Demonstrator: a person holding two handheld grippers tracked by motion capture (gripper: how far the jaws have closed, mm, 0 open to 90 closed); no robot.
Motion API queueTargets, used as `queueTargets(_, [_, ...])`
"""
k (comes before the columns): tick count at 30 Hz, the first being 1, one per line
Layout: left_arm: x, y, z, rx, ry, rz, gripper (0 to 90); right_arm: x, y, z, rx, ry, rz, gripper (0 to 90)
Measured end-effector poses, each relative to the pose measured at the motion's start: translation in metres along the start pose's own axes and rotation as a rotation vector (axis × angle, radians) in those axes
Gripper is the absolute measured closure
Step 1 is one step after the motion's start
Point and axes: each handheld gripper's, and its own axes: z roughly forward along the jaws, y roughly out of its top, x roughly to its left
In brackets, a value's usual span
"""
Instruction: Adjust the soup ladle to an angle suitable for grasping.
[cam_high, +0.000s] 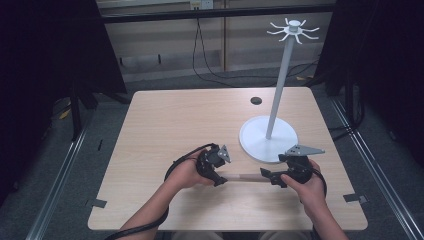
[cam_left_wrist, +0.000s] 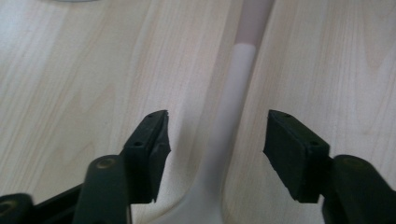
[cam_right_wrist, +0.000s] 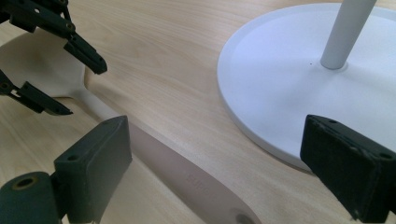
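Pale wood runs under everything you have: the light wooden table (cam_high: 165, 125) is bare across its left and far parts, with open room toward those edges. Your cream-and-tan long-handled plastic spatula (cam_high: 246, 177) lies flat near the table's near edge, between your two hands. Your left gripper (cam_left_wrist: 215, 140) straddles the pale neck of that utensil; its jaws stand apart on either side with a gap to each pad, so nothing is clamped. Your right gripper (cam_right_wrist: 215, 172) is spread wide over the tan handle end, one pad just beside it, not pinching. Just beyond it sits the white round base of the tall white hook stand (cam_high: 268, 139), its rim close to your right jaw.
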Motion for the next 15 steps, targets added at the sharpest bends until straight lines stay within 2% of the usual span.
queueTargets(2, [0.0,0.002,0.003,0.01,0.005,0.013,45.3,-0.001,0.0,0.0,0.0,0.0,0.0,8.3])
queueTargets(4, [0.0,0.003,0.007,0.034,-0.008,0.033,49.9,-0.001,0.0,-0.001,-0.003,0.0,0.0,8.4])
queueTargets(7, [0.001,0.003,0.012,0.05,-0.025,0.043,57.1,-0.003,0.0,-0.001,-0.005,-0.001,0.005,8.4])
queueTargets(8, [0.002,0.003,0.014,0.059,-0.033,0.06,58.8,-0.003,0.0,-0.001,-0.006,-0.003,0.008,8.4])
queueTargets(10, [0.003,0.002,0.015,0.055,-0.062,0.048,65.8,-0.005,-0.001,-0.002,-0.003,-0.008,0.013,8.5])
queueTargets(13, [0.003,0.001,0.015,0.063,-0.065,0.063,74.1,-0.007,-0.002,-0.002,-0.006,-0.013,0.02,8.5])
queueTargets(14, [0.002,0.002,0.014,0.066,-0.06,0.111,75.1,-0.008,-0.002,-0.003,-0.008,-0.016,0.024,8.6])
queueTargets(15, [0.001,0.001,0.014,0.072,-0.072,0.106,76.4,-0.009,-0.002,-0.004,-0.009,-0.019,0.028,8.6])
